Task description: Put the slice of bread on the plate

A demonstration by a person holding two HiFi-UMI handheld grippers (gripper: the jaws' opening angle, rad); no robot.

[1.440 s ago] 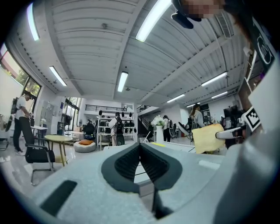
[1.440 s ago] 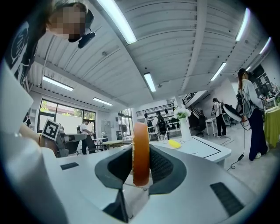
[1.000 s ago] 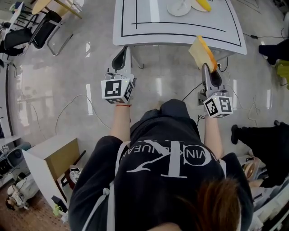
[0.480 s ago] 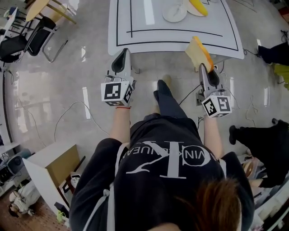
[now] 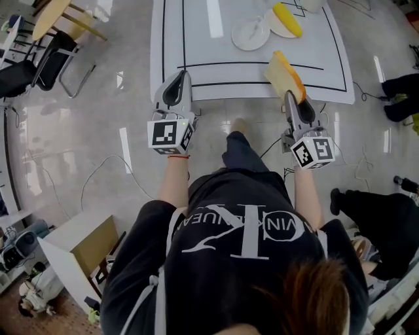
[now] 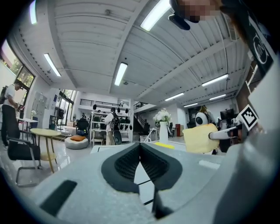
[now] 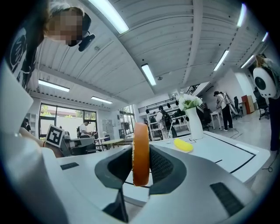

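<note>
Nearest the person, the left gripper [image 5: 178, 77] was at eleven o'clock, pointing level, its jaws pressed together with nothing between them. It appeared to have no part in the job. At one o'clock the right gripper [image 5: 290, 98] had its jaws clamped on the slice of bread [image 5: 283, 74], which stood on edge between the pads and stuck out past them, in the air above the near edge of the white table [image 5: 216, 52].

So the pick-up was done and the carry looked well along: the bread had reached the table but touched nothing on it. Farther in, at about eleven o'clock from the bread and well apart from it, lay the white plate [image 5: 239, 39]. Whether something small rested on it could not be told. Beyond, at twelve o'clock from the bread, a second plate [image 5: 275, 27] held a yellow item [image 5: 289, 18].

What was left, by my reading, was the reach across to the plate, laying the slice flat and releasing it.
</note>
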